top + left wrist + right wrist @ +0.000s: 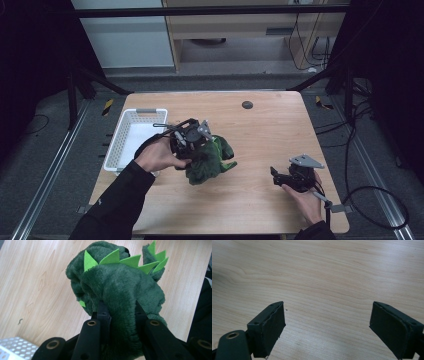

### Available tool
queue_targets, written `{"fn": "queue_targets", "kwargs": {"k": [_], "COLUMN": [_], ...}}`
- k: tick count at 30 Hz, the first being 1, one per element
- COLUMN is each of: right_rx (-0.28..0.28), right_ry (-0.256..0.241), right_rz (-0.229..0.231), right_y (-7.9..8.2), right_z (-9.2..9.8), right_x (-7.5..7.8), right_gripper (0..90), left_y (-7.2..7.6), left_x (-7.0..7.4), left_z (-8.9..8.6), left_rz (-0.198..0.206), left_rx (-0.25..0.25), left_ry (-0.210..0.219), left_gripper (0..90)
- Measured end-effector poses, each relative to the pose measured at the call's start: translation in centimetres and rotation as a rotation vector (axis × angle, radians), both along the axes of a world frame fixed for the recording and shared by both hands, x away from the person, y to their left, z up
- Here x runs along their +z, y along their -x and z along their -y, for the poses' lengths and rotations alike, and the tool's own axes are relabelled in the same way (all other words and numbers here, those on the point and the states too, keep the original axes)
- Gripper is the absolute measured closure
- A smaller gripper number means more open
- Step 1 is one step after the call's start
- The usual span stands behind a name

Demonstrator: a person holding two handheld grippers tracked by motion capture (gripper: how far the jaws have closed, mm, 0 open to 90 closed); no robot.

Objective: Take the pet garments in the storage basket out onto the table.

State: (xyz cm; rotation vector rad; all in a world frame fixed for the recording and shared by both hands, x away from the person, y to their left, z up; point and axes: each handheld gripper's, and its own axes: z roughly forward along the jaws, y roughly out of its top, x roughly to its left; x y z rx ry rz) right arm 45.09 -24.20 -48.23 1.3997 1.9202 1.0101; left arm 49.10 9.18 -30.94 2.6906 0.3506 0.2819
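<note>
Wooden tabletop (pixel 260 135) on a dark grey floor, cables trailing at the right. Near its front right corner, the right gripper (pixel 281 176) rests with jaws spread wide over bare wood. Toward the middle, the left gripper (pixel 192 142) pinches a green plush dinosaur (pixel 210 160). A white basket (pixel 131 137) sits at the left edge.

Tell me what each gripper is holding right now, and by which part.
The left gripper pinches the green plush toy by its spiked back. The right gripper is open, holding nothing.
</note>
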Motion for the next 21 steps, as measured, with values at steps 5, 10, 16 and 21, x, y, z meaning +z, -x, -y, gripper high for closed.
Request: {"fn": "queue_targets", "kwargs": {"k": [5, 10, 16, 21], "right_rx": [-0.003, -0.004, -0.007, -0.009], "right_ry": [-0.003, -0.005, 0.002, -0.001], "right_rz": [0.002, 0.001, 0.001, 0.001], "right_y": [0.0, 0.0, 0.0, 0.0], "right_z": [0.1, 0.1, 0.2, 0.2], "right_x": [0.0, 0.0, 0.0, 0.0], "right_gripper": [12.8, 12.7, 12.7, 12.7], "left_y": [-0.5, -1.1, -1.7, -1.9], "left_x": [-1.3, -3.1, -4.6, -5.7], "left_z": [0.7, 1.4, 1.9, 2.4], "left_rz": [-0.027, -0.061, -0.082, -0.104], "left_rx": [-0.023, -0.049, -0.063, -0.075], "left_ry": [0.0, -0.027, -0.048, -0.034], "left_gripper": [74.5, 74.4, 74.3, 73.9]}}
